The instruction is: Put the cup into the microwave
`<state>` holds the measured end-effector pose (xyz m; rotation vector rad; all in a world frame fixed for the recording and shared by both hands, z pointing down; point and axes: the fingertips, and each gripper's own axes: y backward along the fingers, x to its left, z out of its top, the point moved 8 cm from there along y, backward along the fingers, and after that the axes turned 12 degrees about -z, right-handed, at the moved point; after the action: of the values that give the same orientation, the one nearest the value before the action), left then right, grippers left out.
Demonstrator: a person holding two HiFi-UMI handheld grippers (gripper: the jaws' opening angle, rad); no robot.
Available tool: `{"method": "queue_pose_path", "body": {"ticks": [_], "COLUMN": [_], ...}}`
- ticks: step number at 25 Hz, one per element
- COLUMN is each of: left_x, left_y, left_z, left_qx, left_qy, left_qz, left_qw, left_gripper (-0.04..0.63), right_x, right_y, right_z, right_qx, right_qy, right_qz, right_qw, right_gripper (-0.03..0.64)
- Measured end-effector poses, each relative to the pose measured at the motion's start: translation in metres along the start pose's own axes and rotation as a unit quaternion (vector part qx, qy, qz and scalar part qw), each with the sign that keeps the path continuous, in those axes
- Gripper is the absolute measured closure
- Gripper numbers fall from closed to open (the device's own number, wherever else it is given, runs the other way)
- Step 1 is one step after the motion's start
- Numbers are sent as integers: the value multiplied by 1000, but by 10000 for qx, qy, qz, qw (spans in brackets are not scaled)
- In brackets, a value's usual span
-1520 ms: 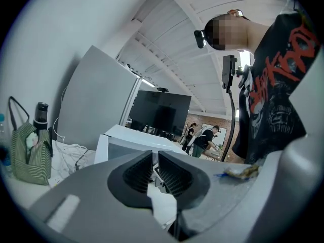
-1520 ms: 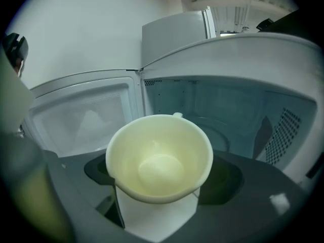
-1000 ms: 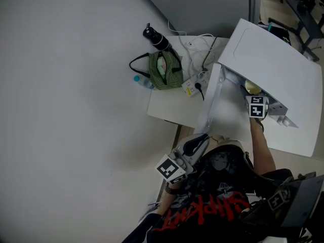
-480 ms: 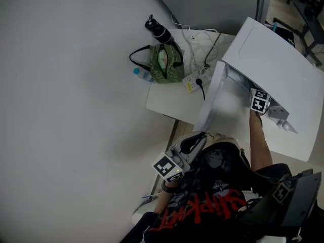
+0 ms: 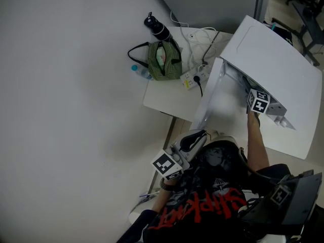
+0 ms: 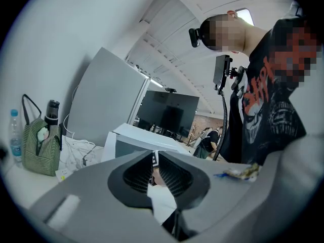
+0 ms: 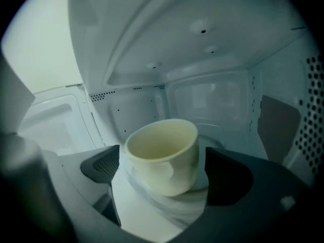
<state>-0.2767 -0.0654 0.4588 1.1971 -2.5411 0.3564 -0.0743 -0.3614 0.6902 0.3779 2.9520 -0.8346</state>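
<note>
A cream cup (image 7: 162,153) stands upright on the glass plate (image 7: 172,209) inside the white microwave (image 5: 276,67). My right gripper (image 7: 167,168) reaches into the oven through the open door (image 5: 210,103). Its jaws are opening, with the cup between them; a small gap shows beside each dark pad (image 7: 101,166). From the head view only that gripper's marker cube (image 5: 259,104) shows at the oven's mouth, and the cup is hidden. My left gripper (image 5: 195,139) is held low near the person's chest, jaws shut on nothing.
A white table (image 5: 167,103) left of the microwave carries a green striped bag (image 5: 164,67), a black bottle (image 5: 156,30), a small water bottle (image 5: 139,72) and a power strip (image 5: 191,80) with white cables. The oven's perforated right wall (image 7: 309,110) is close by.
A second ago the cup showed at the oven's mouth just beyond the right gripper's cube; now it is out of sight in the head view. The left gripper has kept still.
</note>
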Motion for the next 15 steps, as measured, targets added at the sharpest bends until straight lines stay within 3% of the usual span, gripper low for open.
{"method": "queue_pose_path", "body": {"ticks": [3,5,7,8,10,12,15], "left_x": [-6,-13,-19,-23,-31,-41,-60], "left_y": [-2,-4,-7,-8,-8,-6,-12], "left_z": [-6,-6,-6,-6,-8,-13,-26], "left_qx": [50,48,48,55,70,137,80], "left_qy": [28,-18,-95,-125,-172,-229,-204], "left_qz": [-187,-369,-553,-625,-719,-815,-1223], "left_qw": [9998,9993,9984,9980,9972,9963,9922], "left_gripper": [561,561,561,561,561,561,561], "right_x": [10,19,30,37,56,74,81], "right_y": [28,53,80,94,126,162,221], "right_z": [-13,-27,-39,-43,-45,-41,-25], "right_qx": [56,117,259,400,787,1003,715], "right_qy": [-282,-382,-539,-707,-1119,-990,-340], "right_qz": [335,731,1421,1895,2964,3709,4026], "right_qw": [9990,9965,9880,9785,9452,9179,9119], "right_gripper": [127,205,299,337,414,471,615]}}
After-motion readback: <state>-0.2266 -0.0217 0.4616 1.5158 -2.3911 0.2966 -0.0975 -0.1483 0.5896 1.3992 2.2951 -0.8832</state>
